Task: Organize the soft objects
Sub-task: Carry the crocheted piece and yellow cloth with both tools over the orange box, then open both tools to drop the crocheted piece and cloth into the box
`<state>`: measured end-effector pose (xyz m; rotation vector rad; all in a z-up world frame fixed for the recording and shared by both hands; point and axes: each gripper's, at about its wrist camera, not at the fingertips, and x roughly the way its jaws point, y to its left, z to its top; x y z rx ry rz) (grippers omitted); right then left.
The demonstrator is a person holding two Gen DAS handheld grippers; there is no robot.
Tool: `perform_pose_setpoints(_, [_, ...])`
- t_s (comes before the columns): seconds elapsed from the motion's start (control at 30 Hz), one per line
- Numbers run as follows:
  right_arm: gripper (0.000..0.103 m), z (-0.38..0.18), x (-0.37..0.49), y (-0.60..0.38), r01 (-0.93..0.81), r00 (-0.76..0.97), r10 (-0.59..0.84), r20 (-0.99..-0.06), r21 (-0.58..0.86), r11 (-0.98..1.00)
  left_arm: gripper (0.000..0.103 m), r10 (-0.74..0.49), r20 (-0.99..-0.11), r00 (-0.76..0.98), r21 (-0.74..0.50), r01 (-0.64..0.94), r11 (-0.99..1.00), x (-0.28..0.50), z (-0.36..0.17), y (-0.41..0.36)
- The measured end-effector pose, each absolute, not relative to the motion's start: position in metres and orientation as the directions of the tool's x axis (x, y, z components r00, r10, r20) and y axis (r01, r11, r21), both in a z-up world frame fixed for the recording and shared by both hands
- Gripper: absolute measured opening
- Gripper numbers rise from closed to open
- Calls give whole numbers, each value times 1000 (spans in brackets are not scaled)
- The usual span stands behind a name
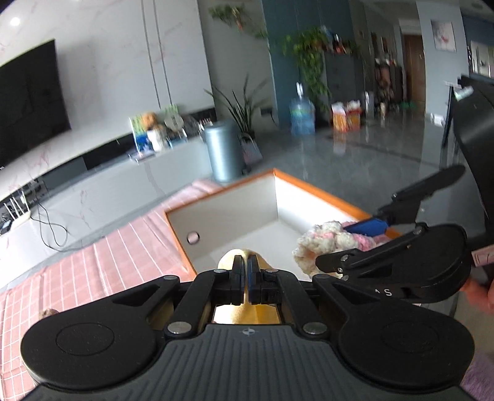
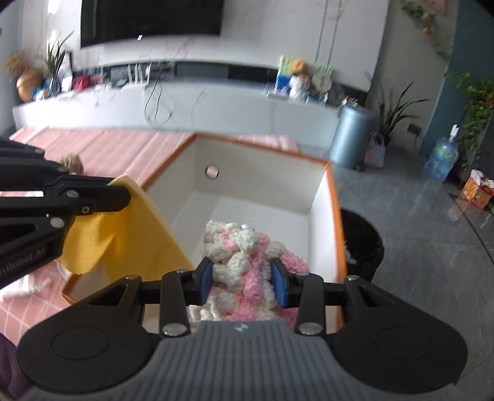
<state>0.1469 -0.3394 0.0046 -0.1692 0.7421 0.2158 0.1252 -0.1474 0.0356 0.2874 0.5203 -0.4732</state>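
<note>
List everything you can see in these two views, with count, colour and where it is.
Box: one, white inside with orange rim, on the tablecloth.
Scarf: one, fluffy pink and white, over the box, between the right tool's fingers.
Cloth: one, yellow, hanging at the box's left edge from the left tool.
Tablecloth: one, pink check, under the box.
Bin: one, grey-blue, on the floor beyond the box.
Water bottle: one, blue, on the floor at the right.
TV: one, black, on the wall.
Left tool: one, black, shut on the cloth.
Right tool: one, black with blue pads, around the scarf.
</note>
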Motion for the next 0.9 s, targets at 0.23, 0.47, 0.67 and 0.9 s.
perform_pose_setpoints(0.23, [40, -15, 173, -335, -307, 617, 162, -770, -47, 950, 2, -353, -633, 688, 130, 545, 828, 140, 15, -149])
perform_pose_setpoints(0.47, [44, -29, 184, -331, -315, 556, 151, -818, -39, 948, 4, -341, -675, 654, 140, 568, 811, 151, 8, -156])
perform_pose_setpoints(0.67, [48, -35, 186, -332, -309, 537, 141, -832, -38, 950, 8, -330, -698, 636, 146, 577, 804, 152, 1, -159])
perform_pose_setpoints(0.9, [49, -29, 182, -329, -315, 558, 135, -819, -58, 947, 29, -308, -702, 642, 161, 564, 810, 151, -1, -160])
